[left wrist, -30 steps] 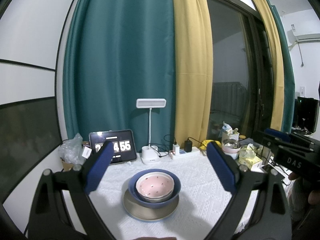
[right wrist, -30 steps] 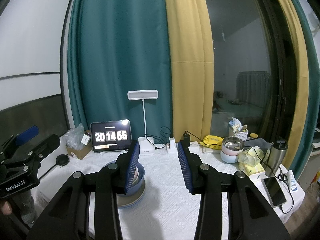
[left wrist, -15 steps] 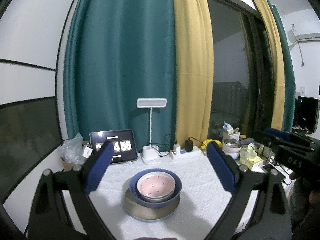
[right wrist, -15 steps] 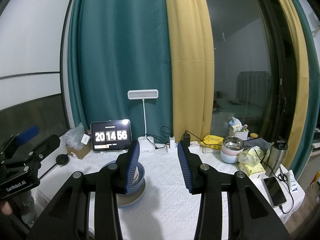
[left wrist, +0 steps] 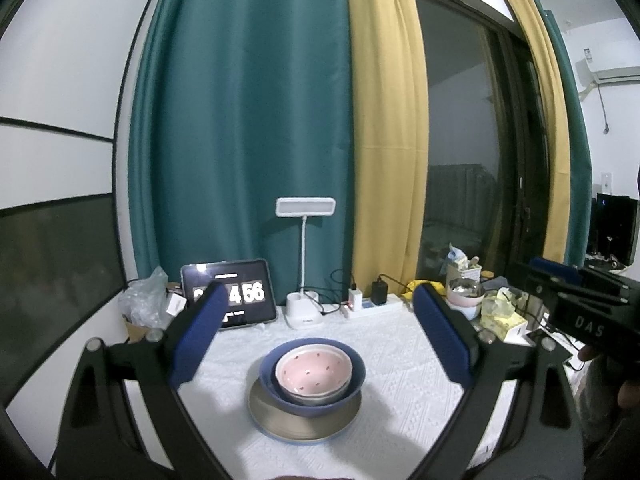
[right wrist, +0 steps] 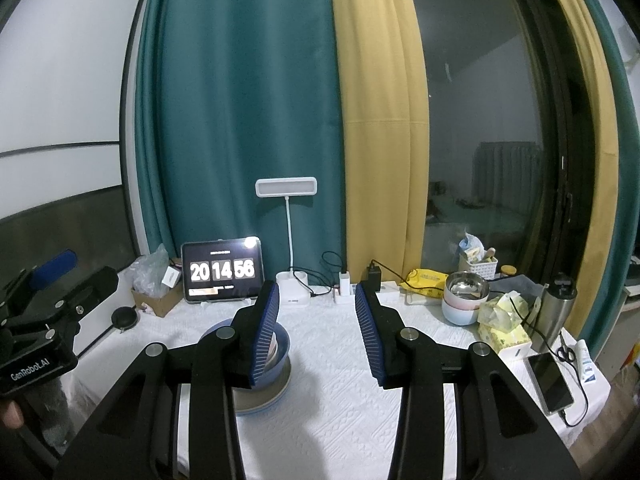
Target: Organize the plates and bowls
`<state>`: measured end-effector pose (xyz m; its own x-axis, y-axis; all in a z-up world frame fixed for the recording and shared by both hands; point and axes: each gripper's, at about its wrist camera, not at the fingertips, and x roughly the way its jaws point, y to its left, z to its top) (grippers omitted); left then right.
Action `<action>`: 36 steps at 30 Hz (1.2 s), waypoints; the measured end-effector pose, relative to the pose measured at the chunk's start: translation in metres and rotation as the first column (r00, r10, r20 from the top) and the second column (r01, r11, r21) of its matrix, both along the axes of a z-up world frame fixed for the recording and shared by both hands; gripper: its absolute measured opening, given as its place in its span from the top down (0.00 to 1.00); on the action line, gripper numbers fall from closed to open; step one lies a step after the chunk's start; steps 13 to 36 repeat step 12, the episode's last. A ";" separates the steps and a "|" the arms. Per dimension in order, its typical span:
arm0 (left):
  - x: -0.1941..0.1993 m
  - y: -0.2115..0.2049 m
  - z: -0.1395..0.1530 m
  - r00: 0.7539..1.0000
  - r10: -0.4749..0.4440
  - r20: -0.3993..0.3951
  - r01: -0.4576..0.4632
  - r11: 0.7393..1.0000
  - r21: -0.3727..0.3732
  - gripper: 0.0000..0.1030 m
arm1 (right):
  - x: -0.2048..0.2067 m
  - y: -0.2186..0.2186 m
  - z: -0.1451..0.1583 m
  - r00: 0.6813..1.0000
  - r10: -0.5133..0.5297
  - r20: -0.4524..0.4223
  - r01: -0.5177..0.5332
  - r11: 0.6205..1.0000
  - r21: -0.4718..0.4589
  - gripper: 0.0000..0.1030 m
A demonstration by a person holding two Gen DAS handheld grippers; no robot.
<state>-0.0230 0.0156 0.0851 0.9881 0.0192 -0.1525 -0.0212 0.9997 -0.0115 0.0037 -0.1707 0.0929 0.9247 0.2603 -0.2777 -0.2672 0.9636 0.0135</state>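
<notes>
While the clock (right wrist: 222, 270) at the back of the worktop (right wrist: 332, 364) has ticked on by one second, nothing else has changed since a second ago: both tongs are where they were, and the crockery has not shifted.

The left tongs (left wrist: 316, 338) are spread wide and empty, held above the worktop with the stack framed between their pads but well clear of them. The right tongs (right wrist: 316, 332) are partly spread, also empty, over bare cloth just right of the stack.

The stack sits near the middle of the worktop: a pink bowl (left wrist: 314, 372) nested in a blue bowl (left wrist: 270, 374), which rests on a plate (left wrist: 280, 426). All three appear upright and centred on one another. In the right view the left pad hides most of the stack.

A second group, a steel bowl (right wrist: 466, 286) on a pale bowl (right wrist: 460, 312), stands at the far right among clutter, beside a tissue pack (right wrist: 502, 320). Whether it belongs to the task cannot be told.

Judgement: with the main pieces nested and both tongs idle and empty, the task looks finished or paused. No grasp is under way. If work remains, it is likely the right-hand bowls, where the cable and clutter nearby would hinder a reach.
</notes>
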 end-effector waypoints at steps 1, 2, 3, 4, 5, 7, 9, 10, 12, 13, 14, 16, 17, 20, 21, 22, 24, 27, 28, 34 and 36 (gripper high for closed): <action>0.000 0.000 0.000 1.000 0.000 0.000 0.000 1.000 0.000 0.08 | 0.000 0.000 0.000 1.000 0.000 -0.001 0.000 1.000 0.001 0.59; 0.000 0.000 0.000 1.000 -0.001 0.000 0.001 1.000 0.000 0.08 | -0.001 0.000 0.000 1.000 0.000 0.000 0.000 1.000 0.001 0.59; 0.000 0.001 0.000 1.000 -0.002 -0.001 0.002 1.000 0.000 0.08 | 0.000 0.000 0.000 1.000 -0.001 0.000 0.001 1.000 0.000 0.59; 0.000 0.000 0.000 1.000 -0.002 -0.001 0.002 1.000 0.000 0.08 | 0.000 0.000 0.000 1.000 0.000 -0.001 0.000 1.000 0.001 0.59; 0.000 0.000 0.000 1.000 -0.002 -0.002 0.002 1.000 0.001 0.08 | 0.000 0.000 0.000 1.000 -0.001 -0.001 0.001 1.000 0.001 0.59; 0.000 0.000 0.000 1.000 -0.002 -0.002 0.002 1.000 0.000 0.08 | -0.001 0.000 0.000 1.000 -0.001 -0.001 0.001 1.000 0.001 0.59; 0.000 0.000 0.000 1.000 -0.001 -0.001 0.001 1.000 0.000 0.08 | 0.000 0.000 -0.001 1.000 0.000 -0.001 0.000 1.000 0.000 0.59; 0.000 0.000 0.000 1.000 -0.002 -0.002 0.002 1.000 0.000 0.08 | 0.001 0.000 -0.001 1.000 0.001 -0.002 -0.001 1.000 0.001 0.59; -0.001 0.000 0.000 1.000 -0.001 -0.002 0.001 1.000 0.000 0.08 | 0.000 0.000 -0.001 1.000 0.000 -0.003 0.000 1.000 0.000 0.59; -0.001 0.000 0.000 1.000 -0.001 -0.002 0.001 1.000 0.000 0.08 | 0.000 0.000 -0.001 1.000 0.000 -0.003 0.000 1.000 0.000 0.59; -0.001 0.000 0.000 1.000 -0.001 -0.002 0.001 1.000 0.000 0.08 | 0.000 0.000 -0.001 1.000 0.000 -0.003 0.000 1.000 0.000 0.59; -0.001 0.000 0.000 1.000 -0.001 -0.002 0.001 1.000 0.000 0.08 | 0.000 0.000 -0.001 1.000 0.000 -0.003 0.000 1.000 0.000 0.59; -0.001 0.000 0.000 1.000 -0.001 -0.002 0.001 1.000 0.000 0.08 | 0.000 0.000 -0.001 1.000 0.000 -0.003 0.000 1.000 0.000 0.59; -0.001 0.000 0.000 1.000 -0.001 -0.002 0.001 1.000 0.000 0.08 | 0.000 0.000 -0.001 1.000 0.000 -0.003 0.000 1.000 0.000 0.59; -0.001 0.000 0.000 1.000 -0.001 -0.002 0.001 1.000 0.000 0.08 | 0.000 0.000 -0.001 1.000 0.000 -0.003 0.000 1.000 0.000 0.59; -0.001 0.000 0.000 1.000 -0.001 -0.002 0.001 1.000 0.000 0.08 | 0.000 0.000 -0.001 1.000 0.000 -0.003 0.000 1.000 0.000 0.59; -0.001 0.000 0.000 1.000 -0.001 -0.002 0.001 1.000 0.000 0.08 | 0.000 0.000 -0.001 1.000 0.000 -0.003 0.000 1.000 0.000 0.59; -0.001 0.000 0.000 1.000 -0.001 -0.002 0.001 1.000 0.000 0.08 | 0.000 0.000 -0.001 1.000 0.000 -0.003 0.000 1.000 0.000 0.59; -0.001 0.000 0.000 1.000 -0.001 -0.002 0.001 1.000 0.000 0.08 | 0.000 0.000 -0.001 1.000 0.000 -0.003 0.000 1.000 0.000 0.59; -0.001 0.000 0.000 1.000 -0.001 -0.002 0.001 1.000 0.000 0.08 | 0.000 0.000 -0.001 1.000 0.000 -0.003 0.000 1.000 0.000 0.59; -0.001 0.000 0.000 1.000 -0.001 -0.002 0.001 1.000 0.000 0.08 | 0.000 0.000 -0.001 1.000 0.000 -0.003 0.000 1.000 0.000 0.59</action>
